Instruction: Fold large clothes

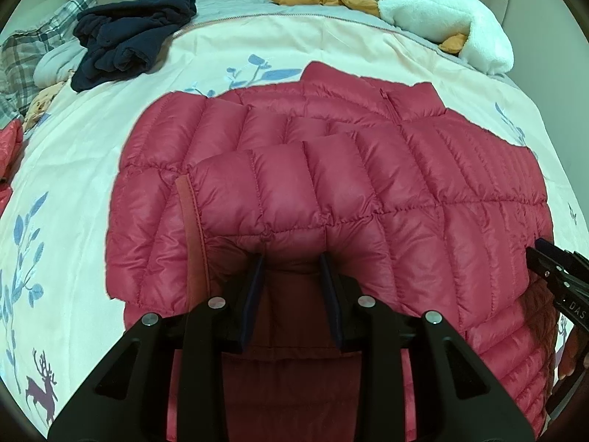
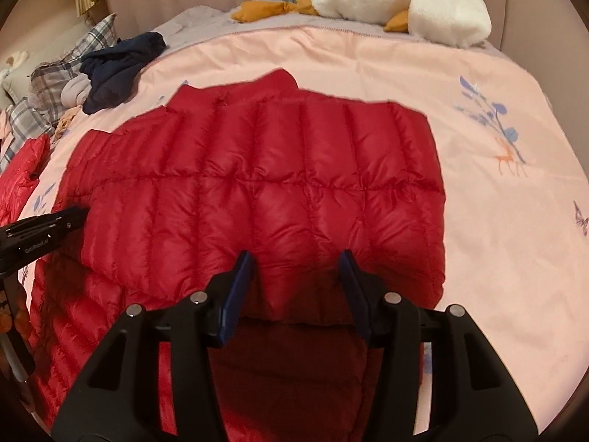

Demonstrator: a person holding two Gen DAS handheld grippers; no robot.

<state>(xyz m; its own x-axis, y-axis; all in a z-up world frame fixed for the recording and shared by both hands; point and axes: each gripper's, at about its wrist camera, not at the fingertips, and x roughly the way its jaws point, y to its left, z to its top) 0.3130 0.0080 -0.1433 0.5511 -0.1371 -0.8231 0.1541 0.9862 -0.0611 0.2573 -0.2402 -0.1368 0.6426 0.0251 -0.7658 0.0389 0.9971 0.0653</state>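
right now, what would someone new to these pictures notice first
The red puffer jacket spread across the middle of the pink printed bedcover takes the eye first. Next come the two black tools at its near edge: the left hand-held gripper and the right hand-held gripper each have jacket fabric bunched between their blue pads. Far back, a dark navy garment lies crumpled at the left and a white plush toy at the right.

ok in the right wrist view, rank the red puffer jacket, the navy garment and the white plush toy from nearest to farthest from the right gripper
1. Red puffer jacket: its folded hem sits between the right gripper fingers, right in front.
2. Navy garment: crumpled on the bed, far left, past the jacket.
3. White plush toy: at the headboard, far right, farthest back.
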